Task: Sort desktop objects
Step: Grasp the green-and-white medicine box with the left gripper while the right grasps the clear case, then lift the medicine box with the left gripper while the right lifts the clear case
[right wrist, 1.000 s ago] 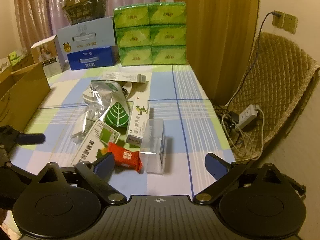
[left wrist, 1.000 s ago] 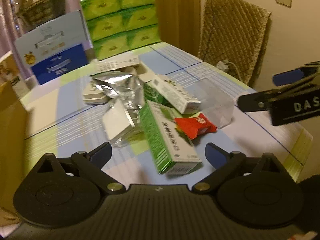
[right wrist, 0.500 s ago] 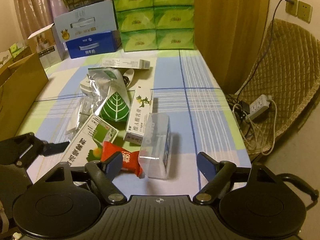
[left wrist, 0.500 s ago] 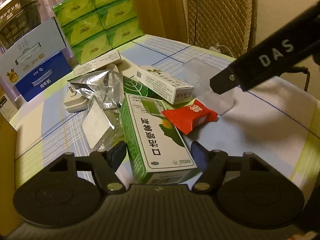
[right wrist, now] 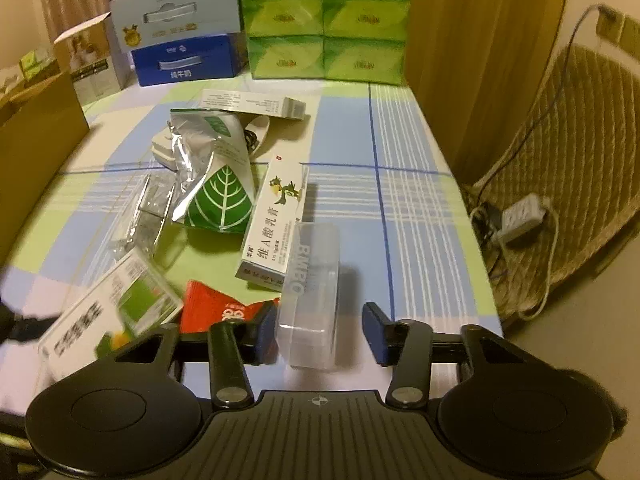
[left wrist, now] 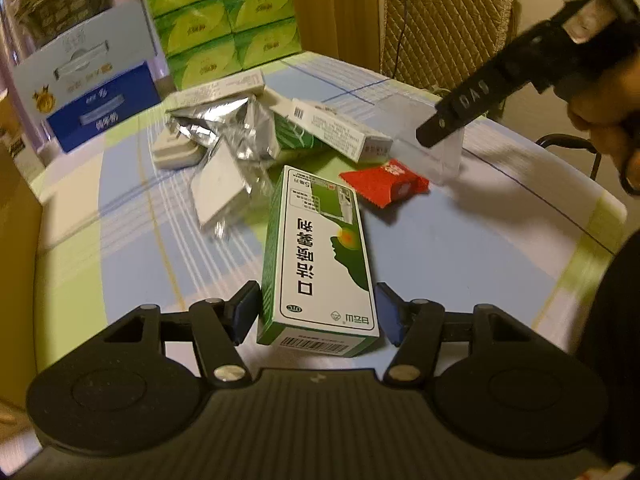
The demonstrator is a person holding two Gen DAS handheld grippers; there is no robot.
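Note:
A green and white medicine box (left wrist: 320, 256) lies lengthwise between the fingers of my left gripper (left wrist: 318, 314), whose pads press its two long sides. In the right wrist view the same box (right wrist: 108, 316) is blurred at the lower left. My right gripper (right wrist: 320, 332) is open and straddles the near end of a clear plastic case (right wrist: 312, 292); its left pad is against the case and a gap remains on the right. A red snack packet (right wrist: 212, 308) lies between box and case. One finger of the right gripper (left wrist: 460, 118) hangs over the clear case (left wrist: 436, 156).
On the checked tablecloth (right wrist: 352, 148) lie a long white ointment box (right wrist: 272, 224), a silver foil bag with a green leaf (right wrist: 216, 176) and a white adapter (left wrist: 176, 152). Green tissue packs (right wrist: 324, 20) and a blue carton (right wrist: 184, 40) stand behind. Left, a cardboard box (right wrist: 36, 140); right, a quilted chair (left wrist: 444, 28).
My left gripper has moved forward over the green and white box and closed on its sides. My right gripper has come down around the clear case and its fingers have narrowed.

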